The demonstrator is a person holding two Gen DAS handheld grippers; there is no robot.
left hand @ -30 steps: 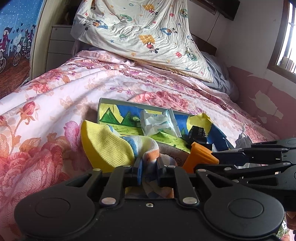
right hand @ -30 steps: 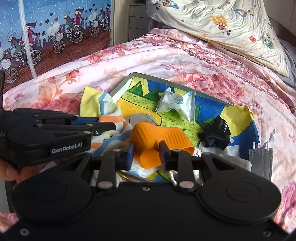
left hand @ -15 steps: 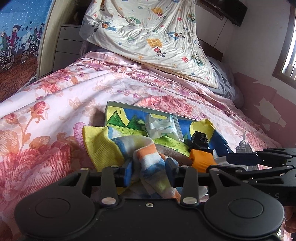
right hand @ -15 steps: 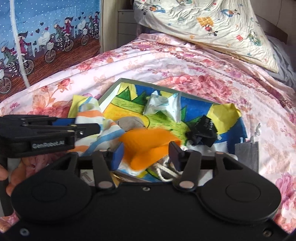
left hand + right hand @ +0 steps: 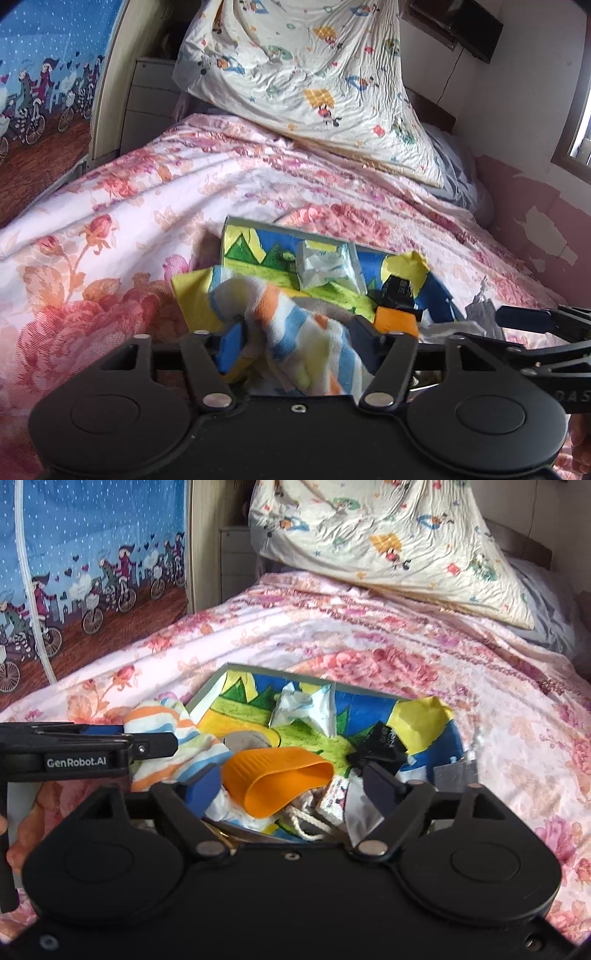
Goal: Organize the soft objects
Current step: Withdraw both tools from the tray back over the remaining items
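A colourful painted tray [image 5: 236,672] lies on the flowered bed. My left gripper [image 5: 297,336] is open, its jaws on either side of a striped orange, blue and white cloth [image 5: 295,325] draped over the tray's near left edge; the cloth also shows in the right wrist view [image 5: 177,738]. My right gripper [image 5: 291,775] is open over an orange soft piece [image 5: 277,779] that lies in the tray. A white crumpled packet [image 5: 306,709], a black item [image 5: 380,742] and a yellow cloth [image 5: 421,720] lie in the tray too.
A cartoon-print pillow [image 5: 306,81] leans at the head of the bed. A white drawer unit [image 5: 147,99] and a blue patterned curtain [image 5: 92,561] stand at the left. A grey piece [image 5: 456,771] lies by the tray's right edge.
Both grippers have opened and drawn back. The left let go of the striped cloth and the right let go of the orange piece, which now rest at the tray.
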